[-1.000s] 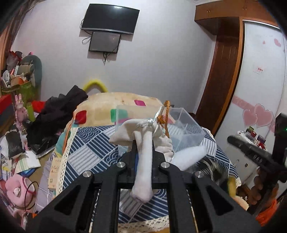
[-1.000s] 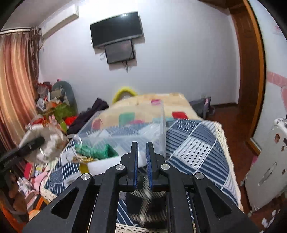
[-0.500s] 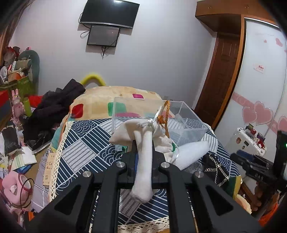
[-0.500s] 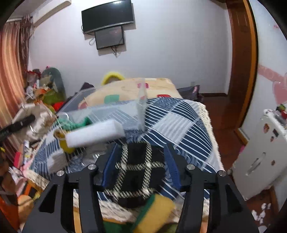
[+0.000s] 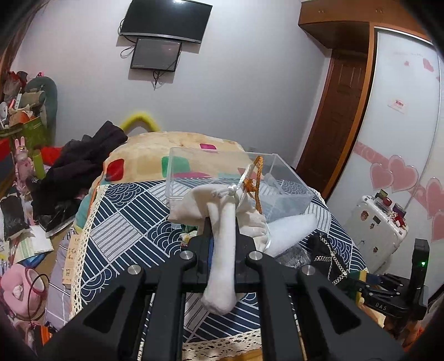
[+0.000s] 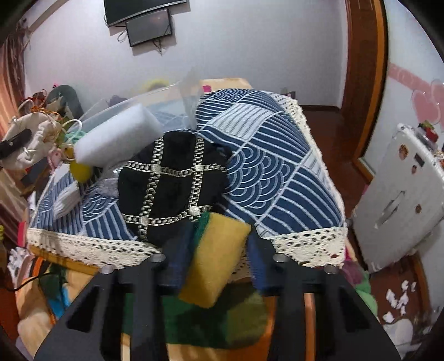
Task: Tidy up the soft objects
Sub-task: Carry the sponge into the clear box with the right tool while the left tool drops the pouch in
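A blue-and-white patterned quilt with a lace edge (image 6: 277, 166) covers the bed in a cluttered bedroom with two wall screens (image 5: 163, 19). On it lie one clear plastic box (image 5: 222, 172), one white foam block (image 6: 116, 136) and one black pouch crossed with chain trim (image 6: 169, 183). The left gripper (image 5: 222, 236) pinches a cream drawstring cloth bag (image 5: 222, 219) above the quilt; the right gripper (image 6: 219, 244), jaws spread, brackets a blurred yellow-and-green sponge (image 6: 219, 258).

Both views are lit evenly and softly indoors without hard shadows, straight lines are bowed and corners vignetted black by the fisheye, and the yellow-and-green rectangular sponge (image 6: 217, 259) nearest the right lens is rendered blurred.
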A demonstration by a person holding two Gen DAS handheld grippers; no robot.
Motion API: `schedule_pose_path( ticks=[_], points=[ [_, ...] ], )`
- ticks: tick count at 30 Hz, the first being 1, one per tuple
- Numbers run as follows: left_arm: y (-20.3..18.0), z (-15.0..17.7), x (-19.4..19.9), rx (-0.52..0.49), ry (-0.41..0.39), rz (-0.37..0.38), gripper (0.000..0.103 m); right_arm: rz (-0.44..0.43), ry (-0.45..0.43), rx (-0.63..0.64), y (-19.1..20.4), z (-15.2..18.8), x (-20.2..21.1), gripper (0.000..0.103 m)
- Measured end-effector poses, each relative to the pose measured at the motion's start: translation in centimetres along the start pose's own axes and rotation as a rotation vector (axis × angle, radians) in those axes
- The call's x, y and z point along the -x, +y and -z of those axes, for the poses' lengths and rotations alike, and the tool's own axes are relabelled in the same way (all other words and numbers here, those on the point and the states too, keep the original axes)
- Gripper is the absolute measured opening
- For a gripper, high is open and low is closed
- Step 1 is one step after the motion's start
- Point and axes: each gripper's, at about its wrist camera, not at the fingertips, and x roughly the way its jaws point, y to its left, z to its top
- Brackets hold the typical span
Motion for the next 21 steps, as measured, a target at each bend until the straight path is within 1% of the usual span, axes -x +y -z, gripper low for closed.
schedule_pose_path(
  ticks=[2, 5, 11, 17, 21],
  points=[
    [0.0, 0.0, 0.1, -0.003, -0.001, 0.001, 0.008, 0.011, -0.029, 0.012, 0.3, -0.2, 0.6, 0.029],
    [-0.1, 0.0, 0.4, -0.006, -0.007, 0.003, 0.008, 0.034, -0.086, 0.032, 0.8, -0.9, 1.9, 0.029],
    [-0.1, -0.1, 0.6, -0.005, -0.015, 0.008, 0.008, 0.007, -0.211, 0.064, 2.3, -4.0, 3.9, 0.029],
    [-0.1, -0.8, 0.5, -0.005, -0.028, 0.007, 0.008, -0.057, -0.316, 0.119, 5.3, -7.4, 4.1, 0.029],
    [-0.3, -1.9, 0.5, -0.013, -0.051, 0.003, 0.008, -0.118, -0.359, 0.132, 7.1, -9.5, 3.6, 0.029]
  ],
)
